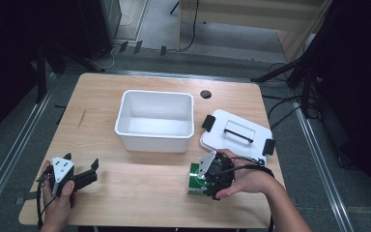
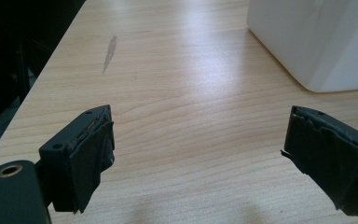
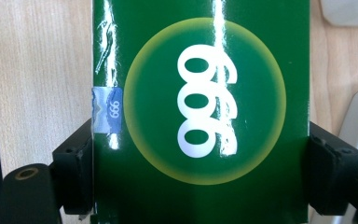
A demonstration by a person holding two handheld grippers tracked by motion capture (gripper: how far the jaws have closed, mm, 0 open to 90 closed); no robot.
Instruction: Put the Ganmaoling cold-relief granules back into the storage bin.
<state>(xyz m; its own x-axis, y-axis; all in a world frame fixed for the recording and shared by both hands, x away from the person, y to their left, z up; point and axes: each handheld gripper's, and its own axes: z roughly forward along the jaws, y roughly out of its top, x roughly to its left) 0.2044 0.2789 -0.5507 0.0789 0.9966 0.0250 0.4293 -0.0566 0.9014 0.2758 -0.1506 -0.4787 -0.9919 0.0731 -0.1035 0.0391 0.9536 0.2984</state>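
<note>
Right tool (image 1: 204, 180) is down on the green box (image 1: 194, 180) near the front right of the surface (image 1: 140, 191), and in the right gripper view the jaws stand flush against both long sides of that box (image 3: 200, 112), so I'd call it pinched, though how firm the squeeze is I can't say. The box lies flat on the wood, nothing lifted. Judging by the layout, this is the opening step: the white tub (image 1: 155, 121) in the middle stands empty, and its lid (image 1: 235, 134) lies off to the right, just beyond the right hand (image 1: 249, 180). So the carry, the drop into the tub and perhaps the lid all look left to do. The right hand comes in from the lower right, wrist bent, pointing the tool steeply down onto the box. Left tool (image 1: 79, 178) waits at the front left, held roughly level and aimed across the surface toward the tub (image 2: 317, 42), jaws spread wide with bare wood between them.
</note>
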